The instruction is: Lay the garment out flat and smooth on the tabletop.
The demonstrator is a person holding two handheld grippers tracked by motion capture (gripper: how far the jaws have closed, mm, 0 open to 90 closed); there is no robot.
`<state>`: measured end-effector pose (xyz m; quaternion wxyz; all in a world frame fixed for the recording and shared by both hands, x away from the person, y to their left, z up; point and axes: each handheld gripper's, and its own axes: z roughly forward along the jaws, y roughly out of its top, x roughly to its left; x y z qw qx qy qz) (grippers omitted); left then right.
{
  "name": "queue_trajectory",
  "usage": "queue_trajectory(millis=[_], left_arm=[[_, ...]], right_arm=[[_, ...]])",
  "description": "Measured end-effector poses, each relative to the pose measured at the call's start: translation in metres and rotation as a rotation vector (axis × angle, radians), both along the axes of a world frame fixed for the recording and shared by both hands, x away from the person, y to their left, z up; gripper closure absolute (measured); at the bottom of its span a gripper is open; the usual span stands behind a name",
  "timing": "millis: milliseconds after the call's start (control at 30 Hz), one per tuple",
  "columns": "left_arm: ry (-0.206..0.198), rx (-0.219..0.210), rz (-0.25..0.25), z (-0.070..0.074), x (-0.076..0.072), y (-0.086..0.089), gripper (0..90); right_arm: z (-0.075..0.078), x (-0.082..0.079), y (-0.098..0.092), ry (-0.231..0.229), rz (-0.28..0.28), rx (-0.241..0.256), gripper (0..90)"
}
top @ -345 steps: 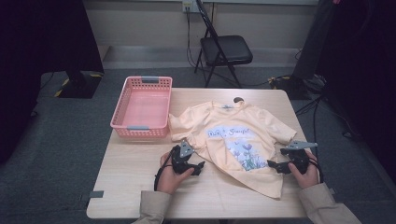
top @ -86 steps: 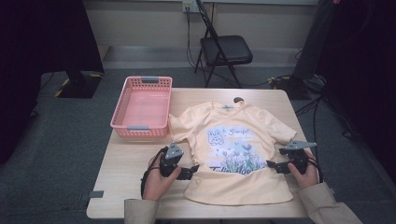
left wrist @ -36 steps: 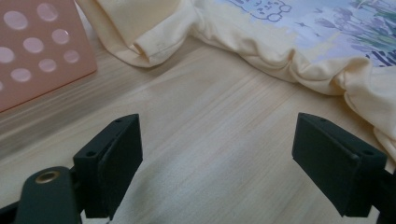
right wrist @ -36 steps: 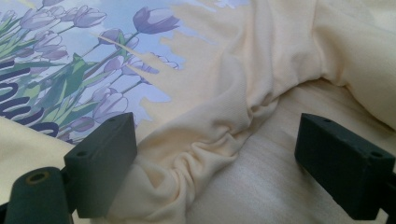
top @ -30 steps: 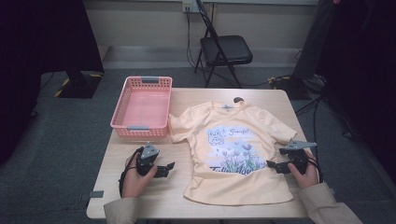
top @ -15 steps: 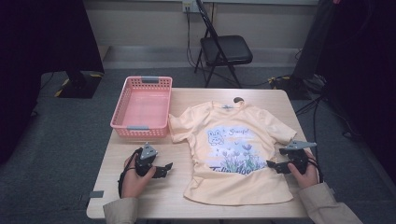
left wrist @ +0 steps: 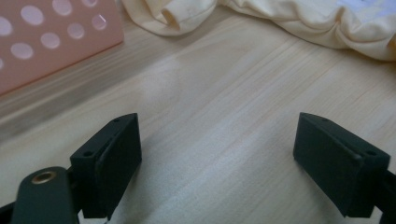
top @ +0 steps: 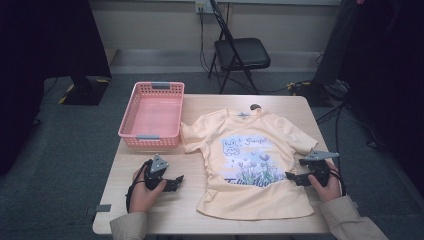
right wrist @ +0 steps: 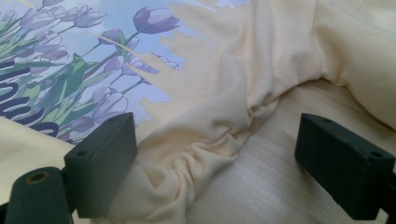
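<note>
A pale yellow T-shirt (top: pixel 252 167) with a tulip print lies face up on the wooden table (top: pixel 150 210), its right side bunched. My left gripper (top: pixel 176 181) rests open on bare wood left of the shirt, nothing between its jaws; in the left gripper view (left wrist: pixel 217 163) the shirt's sleeve (left wrist: pixel 182 14) lies ahead. My right gripper (top: pixel 291 176) stands open at the shirt's right edge. In the right gripper view (right wrist: pixel 215 163) a wrinkled fold of the shirt (right wrist: pixel 205 140) lies between the jaws, against the left one.
A pink plastic basket (top: pixel 152 114) sits at the table's far left corner, its perforated wall (left wrist: pixel 46 37) close ahead of the left gripper. A black folding chair (top: pixel 240 52) stands beyond the table. A small dark object (top: pixel 255 106) lies by the shirt's collar.
Since 2.9 s ago my left gripper moved left off the shirt's edge onto bare wood, and has barely shifted in the last second. The right gripper has stayed put.
</note>
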<state>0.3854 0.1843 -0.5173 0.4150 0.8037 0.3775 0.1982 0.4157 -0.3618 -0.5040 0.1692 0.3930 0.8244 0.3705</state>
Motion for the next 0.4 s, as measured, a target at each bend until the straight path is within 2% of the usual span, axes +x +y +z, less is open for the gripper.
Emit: queue_trajectory(millis=[400], left_arm=[[0.0, -0.001, 0.003, 0.0, -0.0005, -0.0001, 12.7]], right_arm=[[0.0001, 0.0001, 0.0, 0.0, 0.0, 0.0, 12.0]])
